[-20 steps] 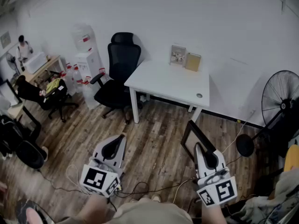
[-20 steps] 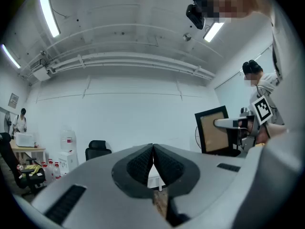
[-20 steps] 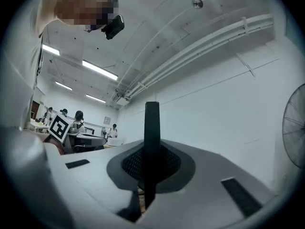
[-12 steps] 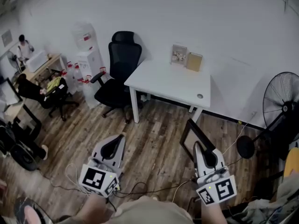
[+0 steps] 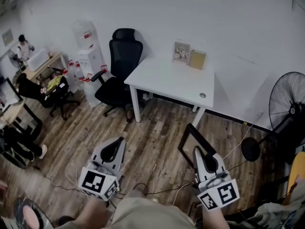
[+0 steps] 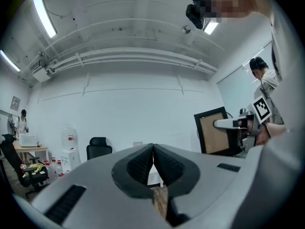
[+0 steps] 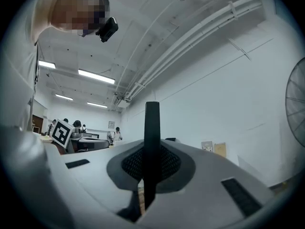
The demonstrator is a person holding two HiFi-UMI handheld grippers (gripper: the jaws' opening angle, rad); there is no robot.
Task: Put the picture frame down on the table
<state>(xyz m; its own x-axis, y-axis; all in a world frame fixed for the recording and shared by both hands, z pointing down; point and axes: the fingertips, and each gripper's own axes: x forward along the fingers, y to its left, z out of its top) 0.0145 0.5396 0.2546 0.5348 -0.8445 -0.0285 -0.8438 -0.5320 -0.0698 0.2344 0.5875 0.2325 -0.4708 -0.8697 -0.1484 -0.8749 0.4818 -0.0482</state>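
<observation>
My right gripper (image 5: 202, 152) is shut on a black picture frame (image 5: 192, 143), held upright above the wood floor, short of the white table (image 5: 157, 80). In the right gripper view the picture frame (image 7: 152, 137) stands edge-on as a thin black bar pinched between the jaws of the right gripper (image 7: 151, 162). The left gripper (image 5: 114, 149) hangs at my lower left, shut and holding nothing. In the left gripper view the left gripper (image 6: 153, 162) has its pads touching, and the picture frame (image 6: 215, 131) shows its brown back at the right.
Two small frames (image 5: 181, 52) (image 5: 197, 59) lean on the wall at the table's back edge. A black office chair (image 5: 118, 69) stands left of the table, a water dispenser (image 5: 87, 56) beyond it. A floor fan (image 5: 286, 104) stands at the right. Cables (image 5: 157, 191) run across the floor.
The view has shifted slightly toward the table. The right gripper with the frame has drifted a little left and lower in the head view. The left gripper keeps its place.
</observation>
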